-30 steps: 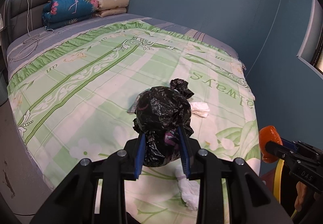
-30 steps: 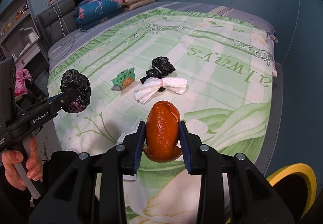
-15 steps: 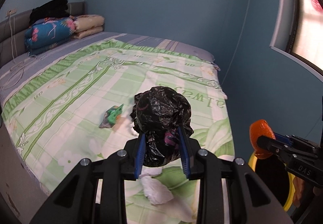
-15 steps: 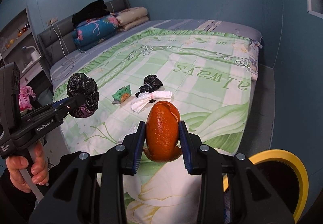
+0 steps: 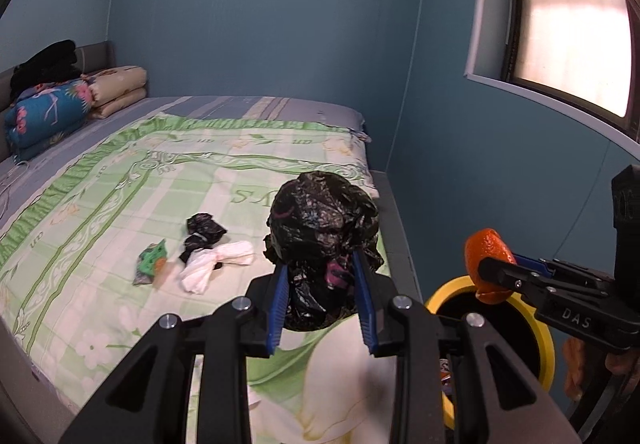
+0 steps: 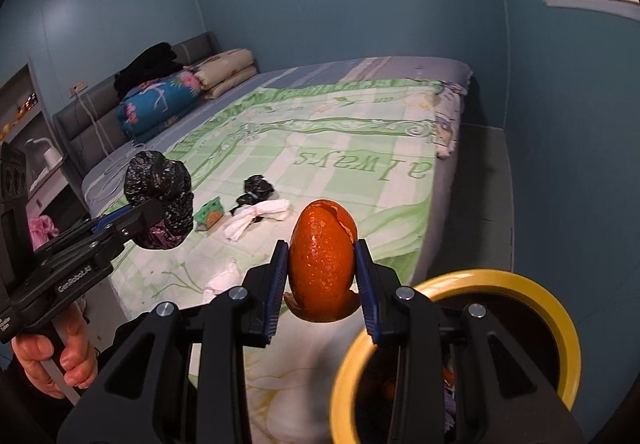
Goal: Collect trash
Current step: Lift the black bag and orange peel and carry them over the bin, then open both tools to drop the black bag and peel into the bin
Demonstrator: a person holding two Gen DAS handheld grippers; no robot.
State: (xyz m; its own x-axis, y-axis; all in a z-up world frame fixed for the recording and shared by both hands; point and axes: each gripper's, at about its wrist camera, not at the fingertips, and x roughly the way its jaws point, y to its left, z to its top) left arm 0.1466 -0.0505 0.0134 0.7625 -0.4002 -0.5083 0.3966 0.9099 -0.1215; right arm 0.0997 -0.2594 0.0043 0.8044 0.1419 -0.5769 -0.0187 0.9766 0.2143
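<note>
Carrying trash w/ both hands: left gripper point(image 5: 322, 296) is clamped on a crumpled black bag point(image 5: 323, 228), right gripper point(image 6: 321, 284) is clamped on an orange peel point(image 6: 321, 264). Both loads hang near the yellow-rimmed bin point(image 6: 520, 280) beside the bed point(image 6: 360, 148); the peel sits just short of the rim in the right wrist view, not yet over the opening.

Risks, imo: letting go early drops the peel on the floor or the bed edge, since the bin mouth is partly hidden behind the fingers. The bag is bulky, so it could snag on the rim or cling to the pads. The two grippers are close, so they could bump over the bin.

Count: 1 bin; 2 items held. On the bed: 1 small black bag point(image 5: 205, 230), 1 white tissue wad point(image 5: 216, 264), 1 green wrapper point(image 5: 150, 264), 1 more white tissue point(image 6: 222, 280) near the edge.
</note>
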